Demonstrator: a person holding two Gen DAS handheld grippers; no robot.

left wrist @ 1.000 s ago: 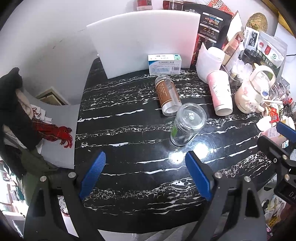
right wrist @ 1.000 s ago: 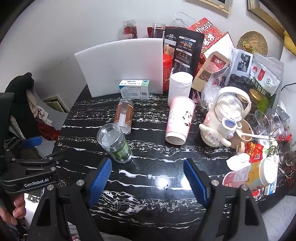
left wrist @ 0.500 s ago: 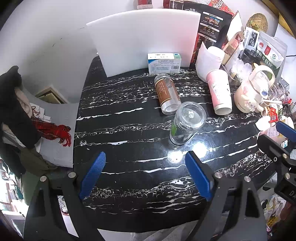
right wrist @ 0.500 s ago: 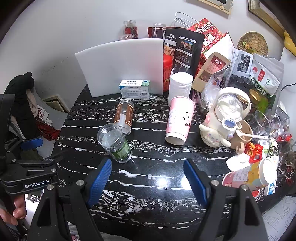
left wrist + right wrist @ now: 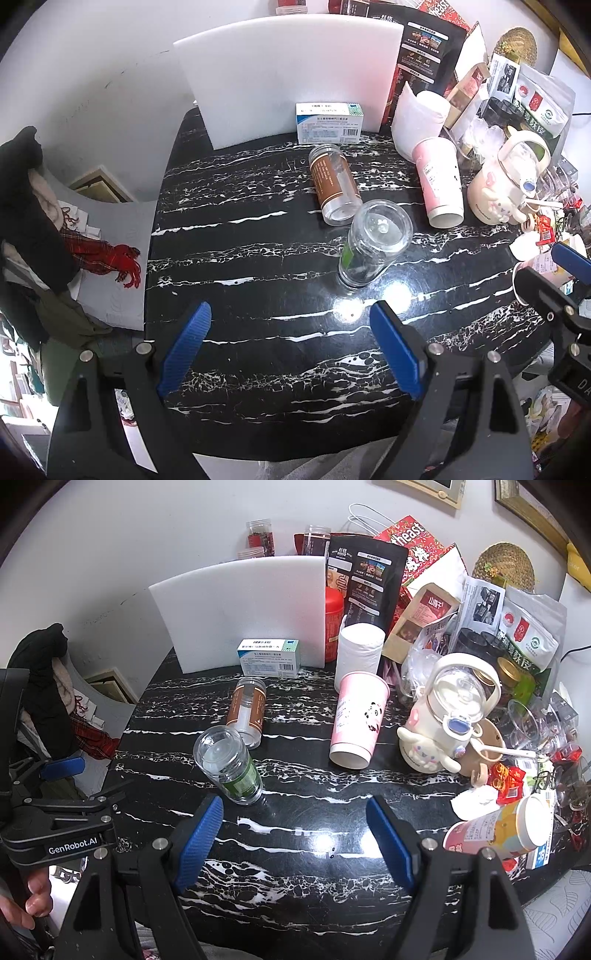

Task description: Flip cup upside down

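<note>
A pink paper cup with a panda print (image 5: 356,720) stands rim-down on the black marble table (image 5: 295,849), right of centre; it also shows in the left wrist view (image 5: 439,184). My left gripper (image 5: 291,347) is open and empty over the table's near part, well short of the cup. My right gripper (image 5: 295,834) is open and empty, near the front edge, below and left of the cup. The left gripper's body shows at the left of the right wrist view (image 5: 55,834).
A clear jar with a green label (image 5: 229,766) stands inverted near centre. A brown-labelled jar (image 5: 245,710) lies on its side behind it. A medicine box (image 5: 269,657) and white foam board (image 5: 240,613) stand at the back. A cream kettle (image 5: 447,716) and clutter fill the right.
The left wrist view has shifted very slightly. Nothing on the table has moved and both grippers stay open.
</note>
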